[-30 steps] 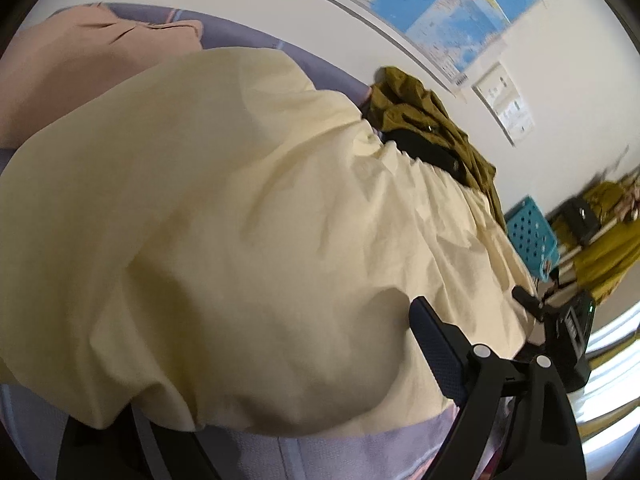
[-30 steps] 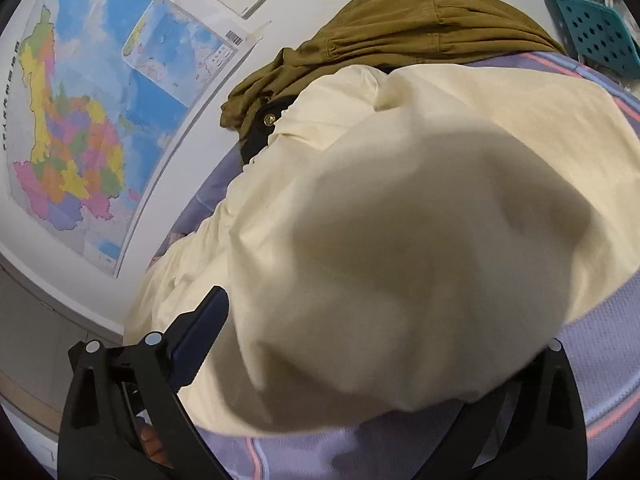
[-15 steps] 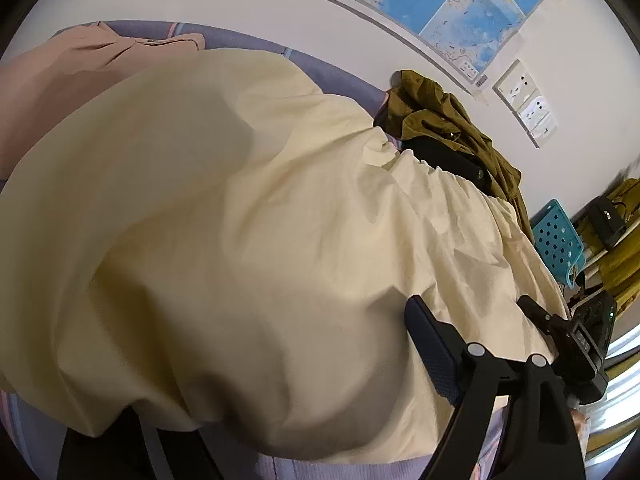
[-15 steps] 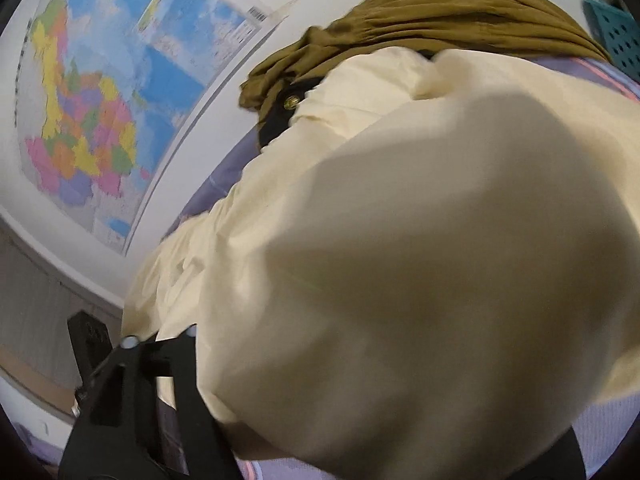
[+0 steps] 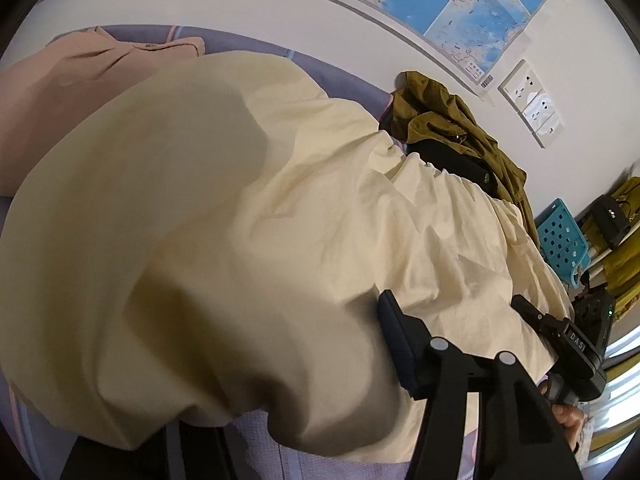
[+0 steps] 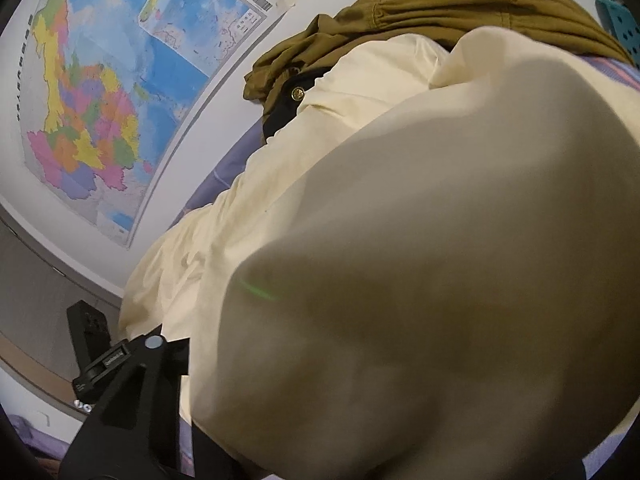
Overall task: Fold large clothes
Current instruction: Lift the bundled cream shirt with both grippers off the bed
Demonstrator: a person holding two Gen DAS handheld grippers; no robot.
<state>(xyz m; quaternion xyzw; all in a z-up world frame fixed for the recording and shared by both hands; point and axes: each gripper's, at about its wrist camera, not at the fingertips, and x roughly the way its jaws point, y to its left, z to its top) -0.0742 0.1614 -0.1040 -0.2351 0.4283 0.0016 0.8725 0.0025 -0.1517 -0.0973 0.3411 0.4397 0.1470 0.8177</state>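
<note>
Hanging over both tools, the pale yellow garment (image 5: 280, 240) lies bunched on the purple bed cover (image 5: 248, 432), stretching away toward the wall with the map (image 6: 100, 92). Its long axis runs from the left gripper (image 5: 280, 420) across to the right gripper (image 6: 340, 420), so each hand is near one end of the front edge. Cloth drapes between the fingers of each tool and hides the tips, so I cannot tell whether the jaws are closed on it or apart. Only the left view shows the pink garment (image 5: 64, 92) beside it; both views show the olive jacket (image 6: 440, 12) touching its far edge.
</note>
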